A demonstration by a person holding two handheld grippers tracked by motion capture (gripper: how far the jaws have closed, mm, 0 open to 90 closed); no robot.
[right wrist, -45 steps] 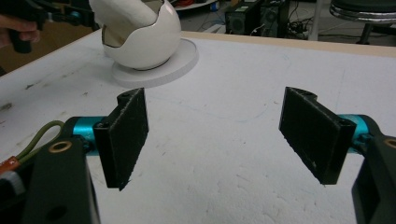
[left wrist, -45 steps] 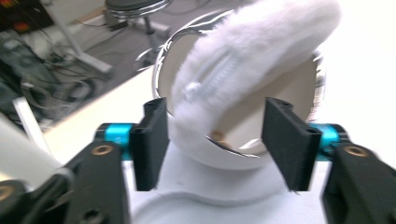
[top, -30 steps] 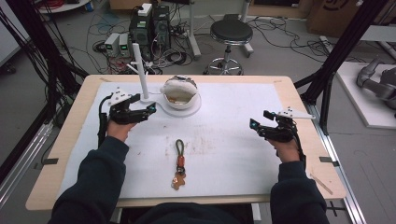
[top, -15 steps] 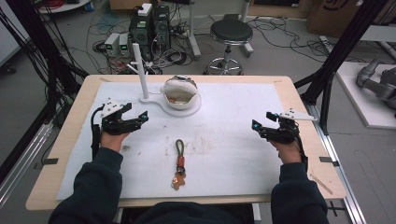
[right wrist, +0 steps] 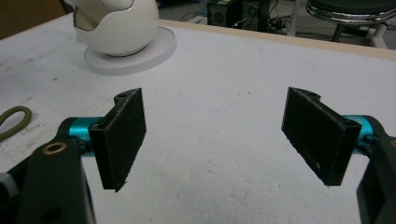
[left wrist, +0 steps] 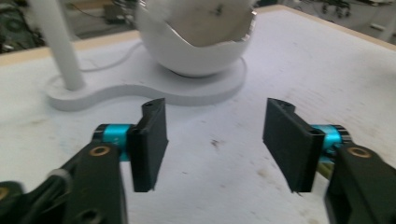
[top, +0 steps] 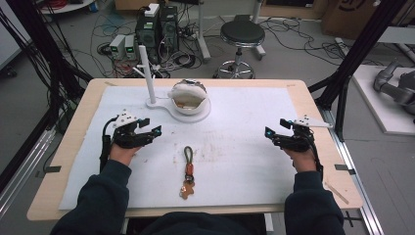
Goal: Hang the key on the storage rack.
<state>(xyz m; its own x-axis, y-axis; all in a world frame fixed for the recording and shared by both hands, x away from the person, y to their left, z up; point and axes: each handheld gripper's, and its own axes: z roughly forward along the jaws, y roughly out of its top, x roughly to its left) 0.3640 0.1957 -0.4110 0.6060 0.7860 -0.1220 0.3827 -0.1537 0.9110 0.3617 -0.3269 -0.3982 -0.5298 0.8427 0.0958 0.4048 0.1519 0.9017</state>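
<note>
The keychain (top: 188, 171) lies flat on the white mat (top: 244, 122), in the near middle of the table (top: 68, 147), between the two hands and touched by neither. Its long axis runs near to far: the green cord loop points toward the far edge, and the orange piece and metal charm point toward the person.

The left gripper (top: 149, 133) hovers left of the loop end, aimed right and slightly far toward the white egg-shaped bowl (top: 188, 100) on its stand with a post (top: 147, 73). Its jaws have just been closing partway and stand apart with only bare mat between them, nothing grasped. The right gripper (top: 274, 134) sits well to the right, near the mat's right side, jaws wide apart and empty.

Bare mat surrounds the keychain on every side; the stand sits well beyond it toward the far edge.
</note>
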